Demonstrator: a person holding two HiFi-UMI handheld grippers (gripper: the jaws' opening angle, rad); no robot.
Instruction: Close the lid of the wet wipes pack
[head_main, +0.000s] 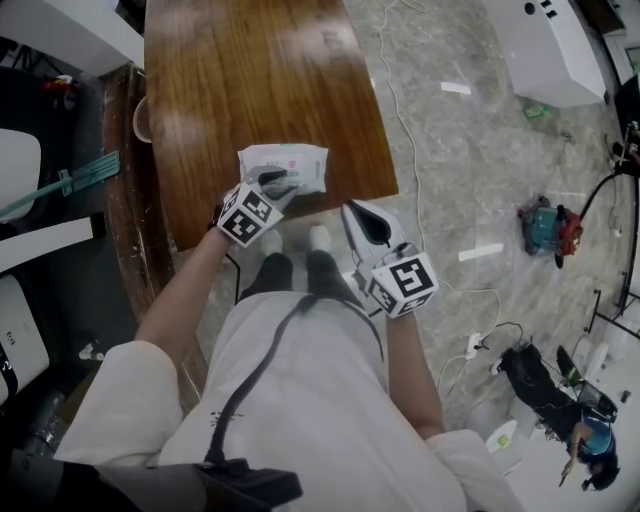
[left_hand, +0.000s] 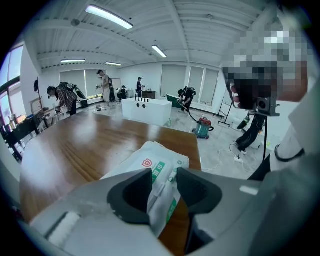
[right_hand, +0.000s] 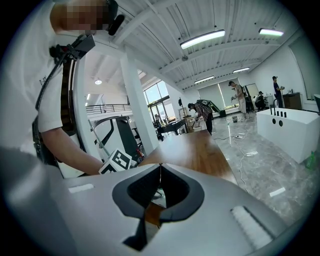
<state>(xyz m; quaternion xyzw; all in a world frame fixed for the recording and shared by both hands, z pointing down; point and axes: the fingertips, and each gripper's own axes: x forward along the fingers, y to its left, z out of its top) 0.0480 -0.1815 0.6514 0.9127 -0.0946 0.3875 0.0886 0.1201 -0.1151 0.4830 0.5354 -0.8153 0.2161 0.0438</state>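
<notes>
Left gripper (left_hand: 164, 186), jaws narrowly apart, straddles wet wipes pack (head_main: 297, 162) at table (head_main: 250, 80) near edge; right gripper (head_main: 364, 224) closed, empty, off near-right corner.

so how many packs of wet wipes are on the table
1: the wet wipes pack lies at the near edge of the wooden table, between the jaws of the left hand-held gripper. No other shows, though the head view cuts off the table's far end.

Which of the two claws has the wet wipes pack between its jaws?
The left claw: the wet wipes pack lies between its jaws on the table. The right claw is shut and empty, held off the table's near edge.
</notes>
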